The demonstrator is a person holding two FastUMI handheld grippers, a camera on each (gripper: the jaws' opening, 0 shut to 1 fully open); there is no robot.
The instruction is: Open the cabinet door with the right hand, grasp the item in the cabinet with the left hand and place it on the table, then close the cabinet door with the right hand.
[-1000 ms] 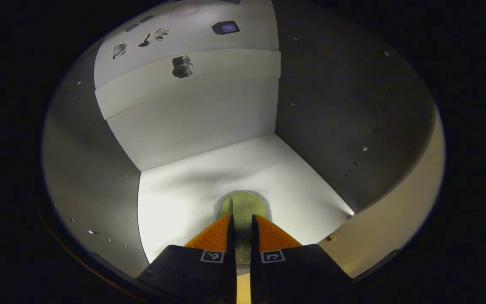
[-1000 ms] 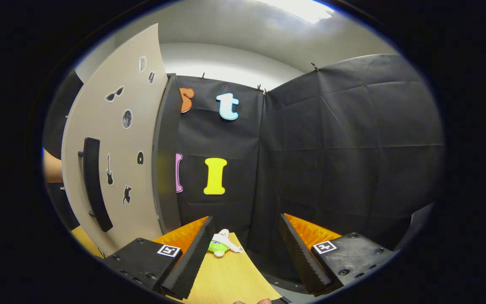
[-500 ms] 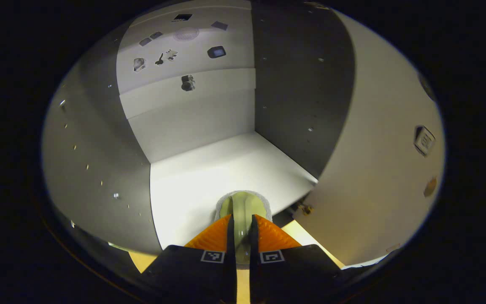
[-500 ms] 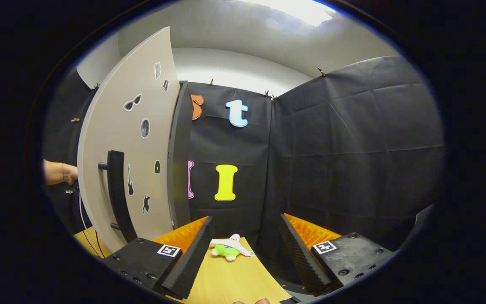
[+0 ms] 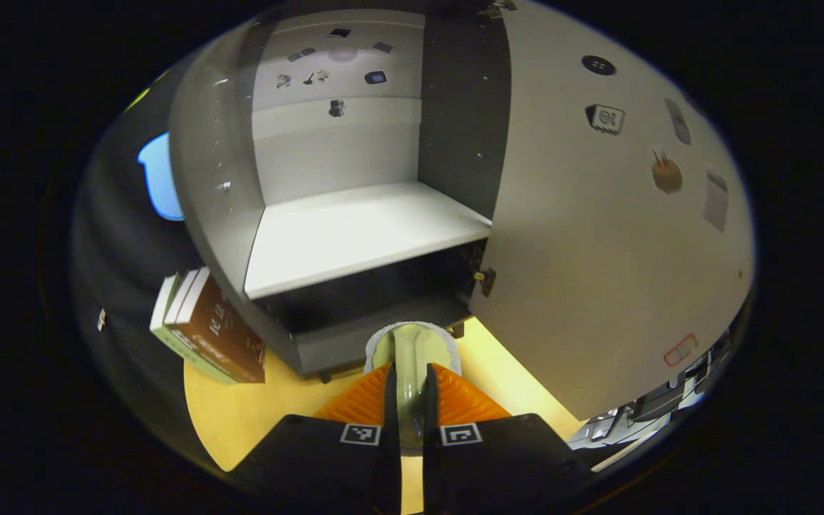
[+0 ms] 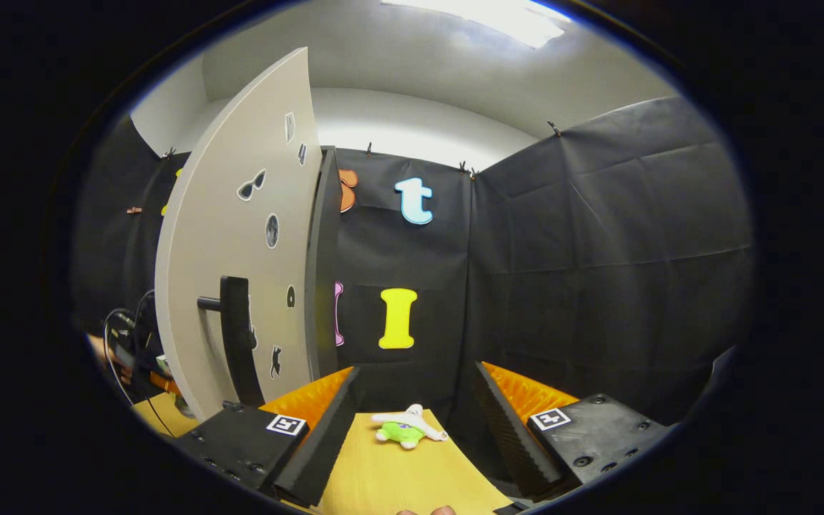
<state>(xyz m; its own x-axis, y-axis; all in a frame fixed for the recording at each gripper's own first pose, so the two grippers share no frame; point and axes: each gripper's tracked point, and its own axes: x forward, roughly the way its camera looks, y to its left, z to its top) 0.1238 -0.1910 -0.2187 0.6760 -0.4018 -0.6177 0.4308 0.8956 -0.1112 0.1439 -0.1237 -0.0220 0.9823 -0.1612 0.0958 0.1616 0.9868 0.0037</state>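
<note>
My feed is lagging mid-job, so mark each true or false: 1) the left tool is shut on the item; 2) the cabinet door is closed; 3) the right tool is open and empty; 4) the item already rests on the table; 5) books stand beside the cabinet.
1) True: the left tool grips the pale green item.
2) False: the cabinet door is swung open, its shelf bare.
3) True: the right tool is open, holding nothing.
4) False: the item is held above the table.
5) True: books stand beside the cabinet.

The cabinet door (image 6: 240,243) looks smooth and matt, the surface (image 6: 398,479) pale wood grain, the toy (image 6: 406,428) plush cloth.
</note>
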